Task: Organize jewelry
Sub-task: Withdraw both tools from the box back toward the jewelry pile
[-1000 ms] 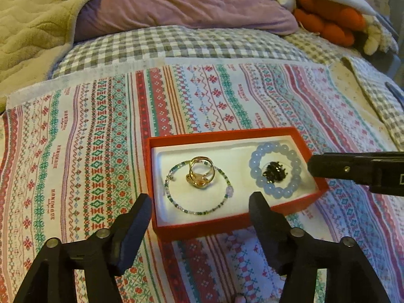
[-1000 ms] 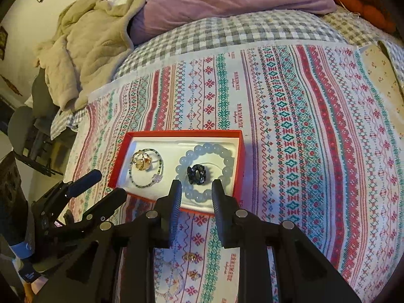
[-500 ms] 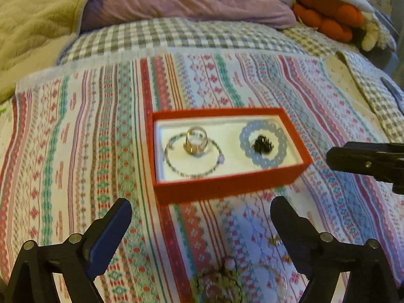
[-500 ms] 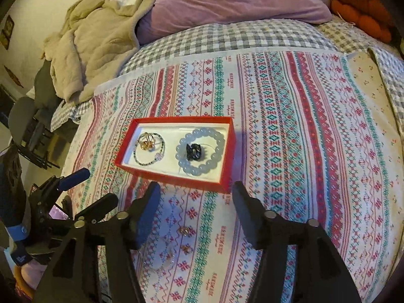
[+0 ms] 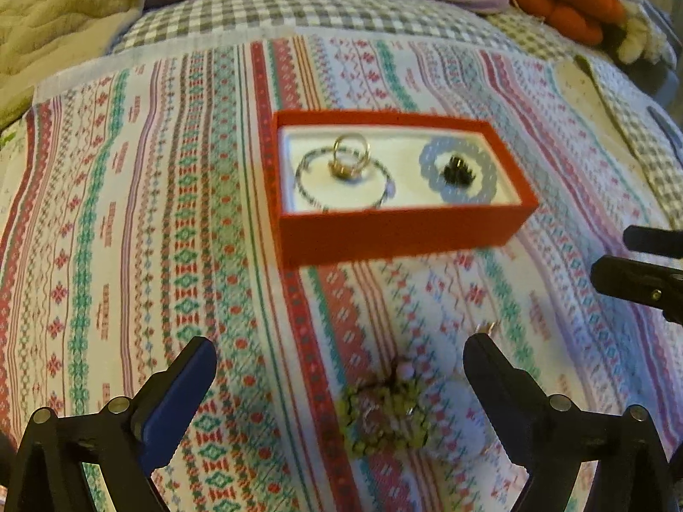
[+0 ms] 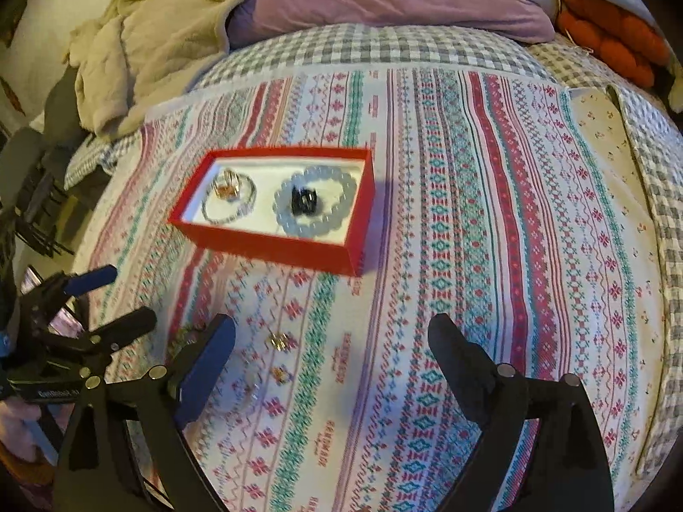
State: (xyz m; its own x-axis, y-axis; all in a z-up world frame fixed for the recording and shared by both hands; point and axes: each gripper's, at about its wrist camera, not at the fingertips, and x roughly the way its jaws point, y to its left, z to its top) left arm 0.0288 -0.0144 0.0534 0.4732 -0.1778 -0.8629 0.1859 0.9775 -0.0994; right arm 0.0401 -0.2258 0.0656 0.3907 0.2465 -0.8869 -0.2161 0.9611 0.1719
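Red rectangular cardboard box (image 5: 397, 230) sits mid-frame on the striped patterned cloth (image 5: 128, 256); inside I see a gold ring (image 5: 349, 158) and a pale blue bead bracelet (image 5: 459, 175). Yellow-green beaded piece (image 5: 386, 420) lies loose at lower centre between my left gripper (image 5: 339, 373) fingers, spread wide. Right gripper (image 6: 331, 350) also spread, empty.

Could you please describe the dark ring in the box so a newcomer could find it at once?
On the striped cloth sits a red box. At its right end a pale bead bracelet encircles the dark ring. The gold ring at the left lies inside a thin bracelet.
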